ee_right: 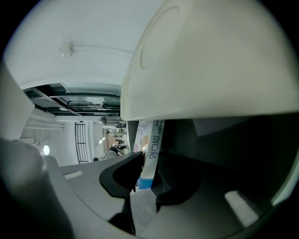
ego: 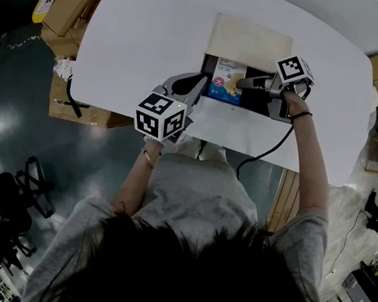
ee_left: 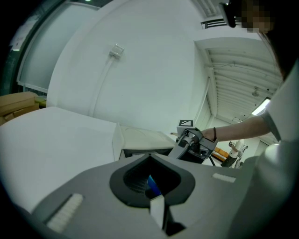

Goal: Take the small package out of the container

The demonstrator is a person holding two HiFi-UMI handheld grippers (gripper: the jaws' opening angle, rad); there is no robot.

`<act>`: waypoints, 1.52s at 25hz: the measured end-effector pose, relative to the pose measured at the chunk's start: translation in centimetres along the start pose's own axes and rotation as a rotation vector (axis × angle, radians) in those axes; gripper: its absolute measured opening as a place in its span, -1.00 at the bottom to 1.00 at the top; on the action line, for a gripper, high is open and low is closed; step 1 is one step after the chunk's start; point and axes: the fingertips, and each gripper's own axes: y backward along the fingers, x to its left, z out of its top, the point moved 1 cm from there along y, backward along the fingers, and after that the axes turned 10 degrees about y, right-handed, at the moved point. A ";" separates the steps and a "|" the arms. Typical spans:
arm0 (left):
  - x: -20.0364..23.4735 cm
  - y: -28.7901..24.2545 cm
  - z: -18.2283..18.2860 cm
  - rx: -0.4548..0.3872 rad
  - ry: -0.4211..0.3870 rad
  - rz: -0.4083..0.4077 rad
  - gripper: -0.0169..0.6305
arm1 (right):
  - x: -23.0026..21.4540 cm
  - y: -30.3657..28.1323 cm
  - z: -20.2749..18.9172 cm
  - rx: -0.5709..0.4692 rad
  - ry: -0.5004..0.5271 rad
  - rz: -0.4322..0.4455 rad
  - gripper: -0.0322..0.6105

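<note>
My right hand-held gripper point(ee_right: 150, 158) pinches the small package point(ego: 227, 75) by one thin edge, a pad on each side of it. The package stands in the 9 o'clock half of the container point(ego: 251, 101), and I reach in from 3 o'clock. My left hand-held gripper point(ego: 201, 80) sits at the container's 8 o'clock corner with its tips pressed together. I cannot name the blue sliver in the hollow behind them, and it does not look to be holding the container.

The risks I see:
- **Thin grip:** I hold only the edge, so the package could swing or slide out as I lift.
- **Lid overhead:** The lid point(ego: 251, 40) stands open on the 12 o'clock side. In my right gripper view it hangs just over the jaws, so a lift that leans toward 12 o'clock would likely knock the package against it.
- **Loose container:** If the package rubs a wall, the container may rise or skid with it, since nothing pins it down.
- **Cable:** The cable point(ego: 268, 148) drops off the tabletop point(ego: 143, 34) at 6 o'clock and could tug my wrist.

For room, the dark walls are close around the package, so the way out is straight up. The tabletop is bare from 9 to 11 o'clock, which gives plenty of space there. At 6 o'clock only a narrow strip lies between the container and the tabletop's edge.
</note>
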 end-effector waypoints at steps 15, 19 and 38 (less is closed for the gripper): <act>-0.4 -0.5 0.0 0.002 -0.014 -0.022 -0.97 | 0.7 0.6 -0.3 -0.052 -0.052 0.082 -0.58; -0.8 -0.5 -0.1 0.001 -0.017 -0.024 -0.97 | 0.8 0.8 -0.9 -0.053 -0.053 0.092 -0.58; -2.3 1.1 0.1 -0.029 -0.052 -0.025 -0.97 | 2.1 1.9 -3.0 -0.133 0.056 0.106 -0.58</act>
